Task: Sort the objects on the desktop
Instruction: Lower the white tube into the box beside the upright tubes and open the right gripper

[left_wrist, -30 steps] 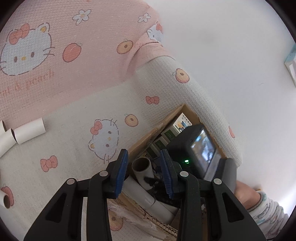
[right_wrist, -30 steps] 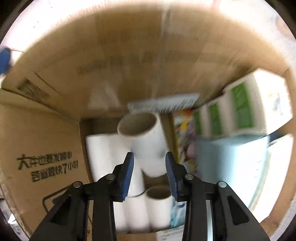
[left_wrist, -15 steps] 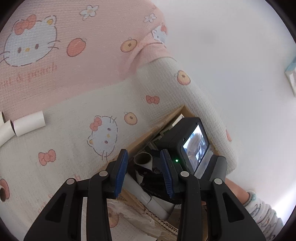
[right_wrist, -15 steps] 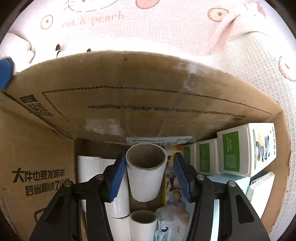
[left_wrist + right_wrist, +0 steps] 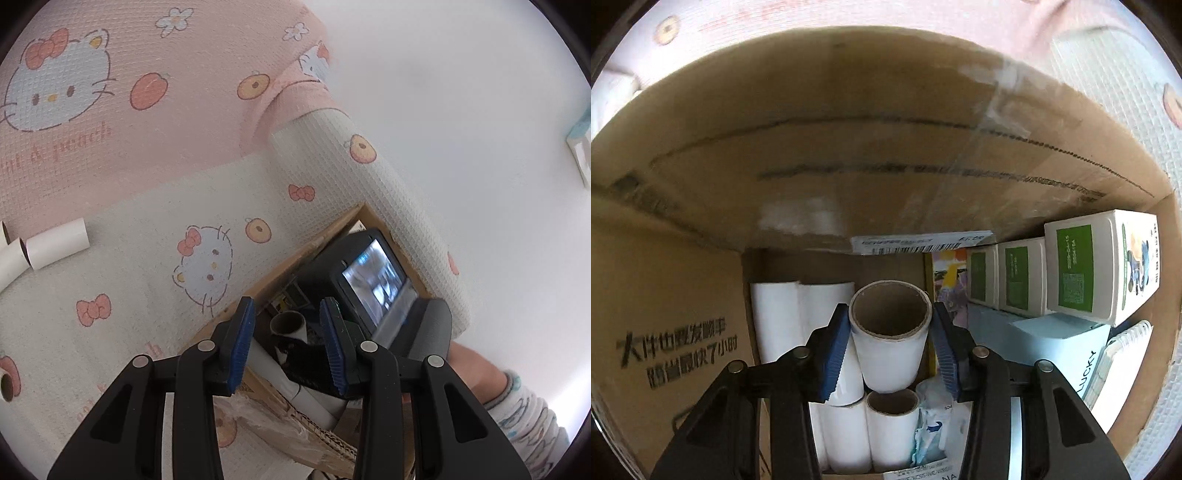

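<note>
Inside the cardboard box (image 5: 683,280), the right claw (image 5: 891,345) stands spread around a paper tube (image 5: 890,339), pads not clearly pressing it; the left claw (image 5: 288,343) hangs open and empty above

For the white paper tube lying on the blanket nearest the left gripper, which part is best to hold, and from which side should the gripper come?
Grip the white paper tube at the middle of its length, across its round body, coming down from above. It lies flat on the blanket, so its curved sides are free. Its left end touches another tube, so keep away from that end. The left gripper is open and probably wide enough.
</note>
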